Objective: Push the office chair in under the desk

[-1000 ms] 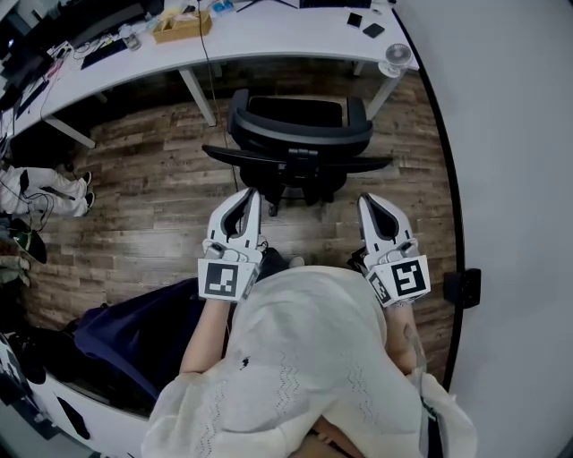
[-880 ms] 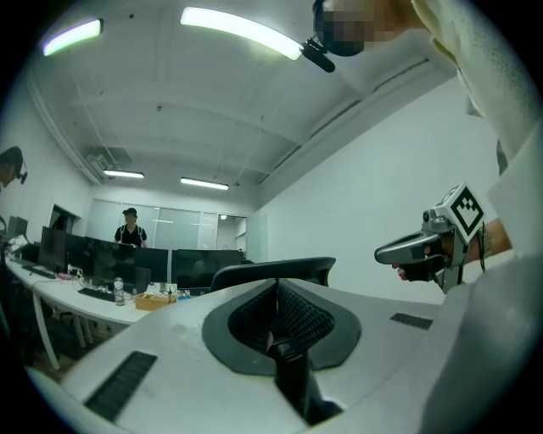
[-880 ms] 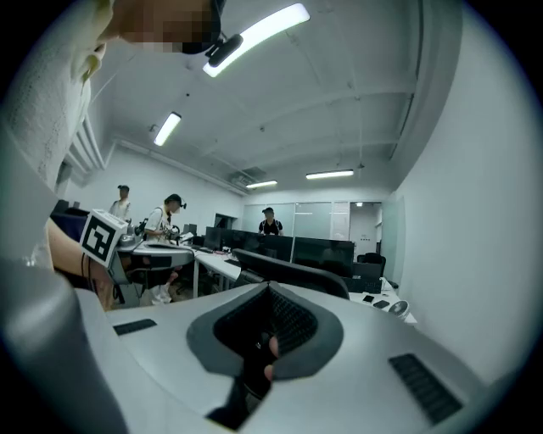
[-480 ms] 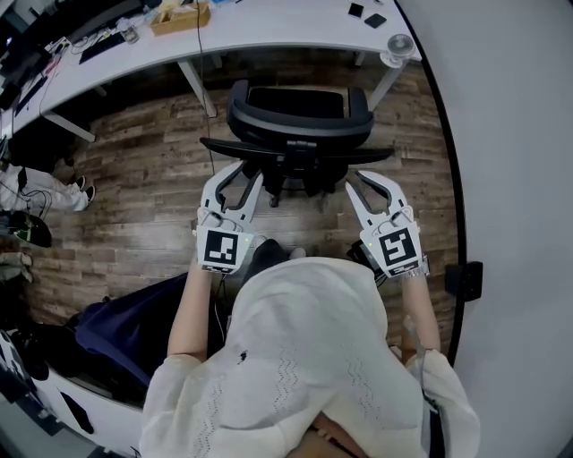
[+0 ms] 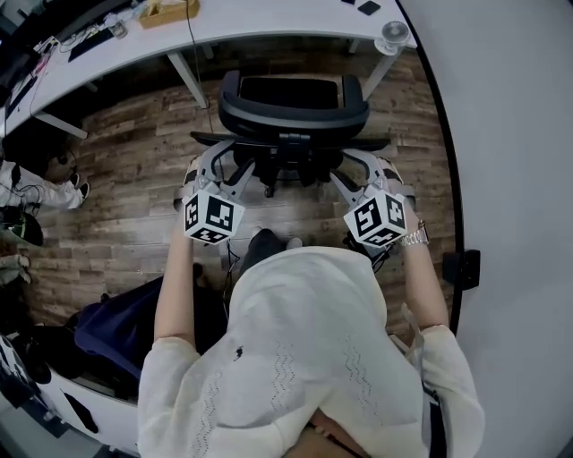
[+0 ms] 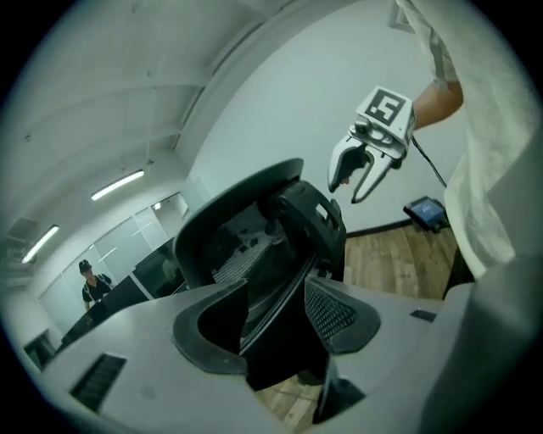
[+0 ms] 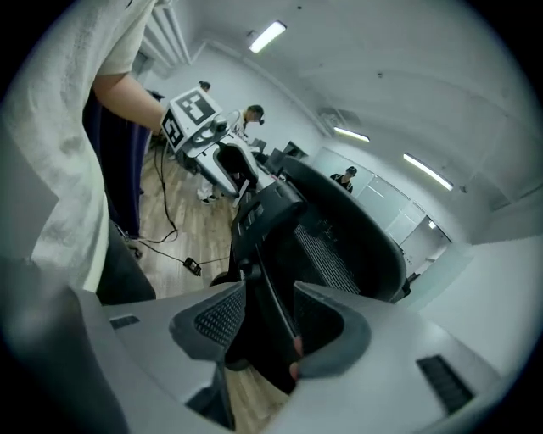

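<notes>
Office chair (image 5: pixel 291 112): stood at top centre of head view, backrest toward the person, seat pointing at desk (image 5: pixel 269 22) along the top strip. Stopped short of the desk edge, not yet under it.

Step in hand, as judged: setting up the hold before the push. Placed left gripper (image 5: pixel 218 161) at centre-left and right gripper (image 5: pixel 363 165) at centre-right, one at each armrest.
- Left: had just been opening its jaws. Stood wide apart, with left armrest (image 5: pixel 208 139) edge-on in the gap and pads (image 6: pixel 333 309) not pressing on it.
- Right: also stood apart, around right armrest (image 5: pixel 374 142). Sat close to one pad, showed no clamp.
- Gripped nothing on either side.

Next move, as judged: close on both armrests, or just bear against them, then drive toward top of frame. Called for equal force on both sides to avoid swivelling off line. Also called for aiming the seat between the slanted desk legs (image 5: pixel 190 85).

Materials:
- Chair: all black, with curved hard-plastic back rim, ribbed mesh panel and thin flat armrests.
- Desk: smooth white top with curved front edge, white legs.
- Floor (image 5: pixel 134 170): wood-look planks, smooth; likely rolled easy.
- Grippers: grey moulded plastic, dark cross-hatched pads, marker cube at rear.
</notes>
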`<state>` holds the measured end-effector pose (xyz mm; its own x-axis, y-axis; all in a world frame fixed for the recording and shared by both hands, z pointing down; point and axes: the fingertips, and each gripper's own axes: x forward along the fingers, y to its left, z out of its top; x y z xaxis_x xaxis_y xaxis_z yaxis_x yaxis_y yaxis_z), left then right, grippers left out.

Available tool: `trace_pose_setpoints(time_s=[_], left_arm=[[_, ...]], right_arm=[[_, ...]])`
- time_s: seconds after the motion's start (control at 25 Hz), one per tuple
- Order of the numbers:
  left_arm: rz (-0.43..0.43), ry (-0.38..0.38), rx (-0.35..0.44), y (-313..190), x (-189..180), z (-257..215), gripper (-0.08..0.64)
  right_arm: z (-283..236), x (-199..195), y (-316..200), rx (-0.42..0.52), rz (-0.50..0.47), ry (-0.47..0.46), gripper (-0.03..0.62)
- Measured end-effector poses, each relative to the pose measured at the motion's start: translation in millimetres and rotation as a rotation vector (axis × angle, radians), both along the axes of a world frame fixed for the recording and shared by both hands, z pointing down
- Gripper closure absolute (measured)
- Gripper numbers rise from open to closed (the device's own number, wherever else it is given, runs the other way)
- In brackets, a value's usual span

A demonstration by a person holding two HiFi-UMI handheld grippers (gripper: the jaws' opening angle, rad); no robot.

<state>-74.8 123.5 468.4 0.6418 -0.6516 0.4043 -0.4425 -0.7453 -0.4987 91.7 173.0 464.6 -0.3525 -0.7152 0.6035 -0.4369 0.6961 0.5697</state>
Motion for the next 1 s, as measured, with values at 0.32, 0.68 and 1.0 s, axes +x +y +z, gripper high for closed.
trace_pose_setpoints(time_s=[0.32,0.68,1.0], left_arm=[[0.075,-0.240,0.017,-19.1,9.7,35.3,0.350],[0.191,-0.434,0.017,-31.5,24.7,62.7,0.350],[0.213,-0.400,0.008,-37.2,25.5,68.2,0.357]], right_arm=[[23.5,5.9,-29.5,-0.016,-0.045,0.137,0.414],[61.2,17.9,-48.4,-0.095,-0.115,0.290,0.420],[63.5,17.9,-52.0,-0.097,-0.152,0.272,0.434]])
